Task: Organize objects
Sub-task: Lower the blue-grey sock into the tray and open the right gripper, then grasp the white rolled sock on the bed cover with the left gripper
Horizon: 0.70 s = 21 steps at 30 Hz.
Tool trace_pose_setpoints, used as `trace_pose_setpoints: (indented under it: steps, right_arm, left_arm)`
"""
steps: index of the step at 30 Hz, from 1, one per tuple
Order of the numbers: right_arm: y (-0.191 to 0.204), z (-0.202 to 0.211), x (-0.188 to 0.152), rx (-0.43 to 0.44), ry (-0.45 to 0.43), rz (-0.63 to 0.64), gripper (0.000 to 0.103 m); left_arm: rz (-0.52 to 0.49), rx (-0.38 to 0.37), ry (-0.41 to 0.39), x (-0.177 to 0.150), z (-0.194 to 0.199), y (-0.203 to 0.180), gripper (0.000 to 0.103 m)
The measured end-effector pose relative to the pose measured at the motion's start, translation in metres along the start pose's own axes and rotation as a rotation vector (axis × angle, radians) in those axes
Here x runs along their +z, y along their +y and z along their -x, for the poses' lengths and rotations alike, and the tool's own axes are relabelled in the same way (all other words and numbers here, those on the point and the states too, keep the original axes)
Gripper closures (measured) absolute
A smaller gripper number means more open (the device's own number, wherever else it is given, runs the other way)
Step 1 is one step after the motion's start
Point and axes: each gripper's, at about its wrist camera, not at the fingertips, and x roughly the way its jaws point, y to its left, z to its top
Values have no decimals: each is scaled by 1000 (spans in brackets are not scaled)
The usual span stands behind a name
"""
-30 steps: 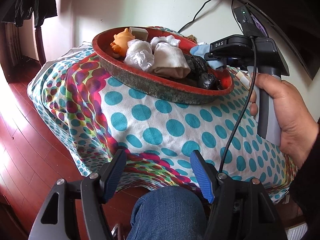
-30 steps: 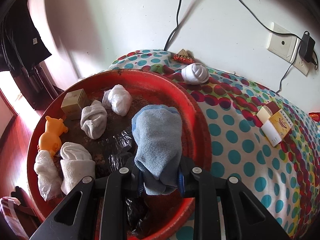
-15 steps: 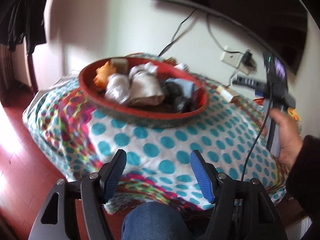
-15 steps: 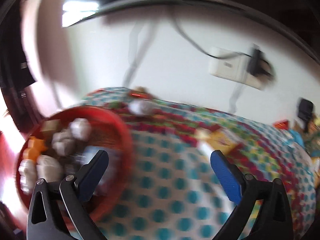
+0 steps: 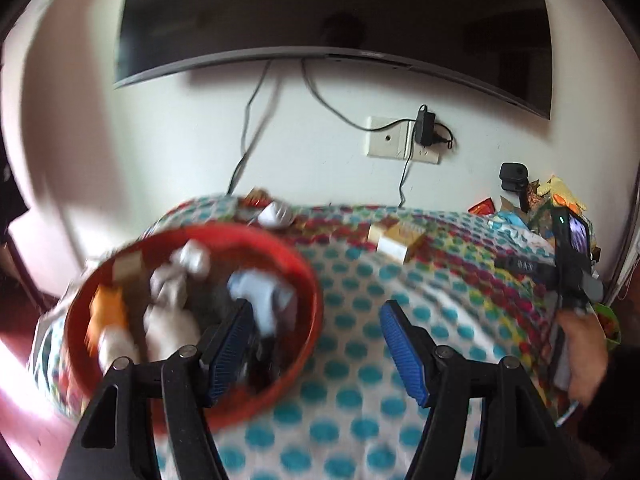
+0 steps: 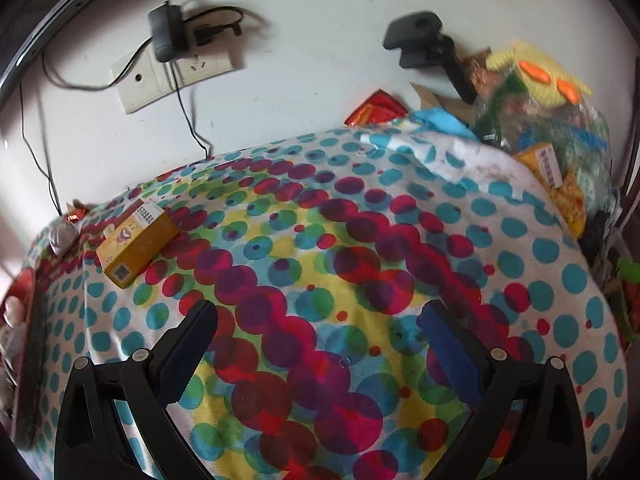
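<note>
- Left claw spread, nothing between the blue pads; hovering over the near edge of the red basin and the dotted cloth. View blurred.
- Red basin on the left end of the cloth-covered desk, holding a light blue cloth bundle, white bundles, an orange toy and a small tan box.
- Right claw spread wide, empty, above bare dotted cloth in mid-desk, well apart from the basin; only a sliver of red rim at that view's left edge.
- Yellow carton lying flat on the cloth, left of and beyond the right claw, untouched.
- White rolled item at the far edge by the wall, just beyond the basin.
- Heap of packets and a yellow knitted item at the far right corner.
- Hand gripping the right claw's handle at the left view's right edge.
</note>
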Motion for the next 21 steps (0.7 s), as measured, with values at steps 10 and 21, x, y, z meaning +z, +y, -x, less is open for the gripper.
trace_pose_setpoints:
  steps: [10,21]
  right_arm:
    - [-9,-12,-2,78,64,-48,1]
    - [-11,-11,-3,123,62,-55,0]
  left_arm:
    - [-23,143,156,97,-168,21,35]
    - [5,223,456,122,-315,57,35]
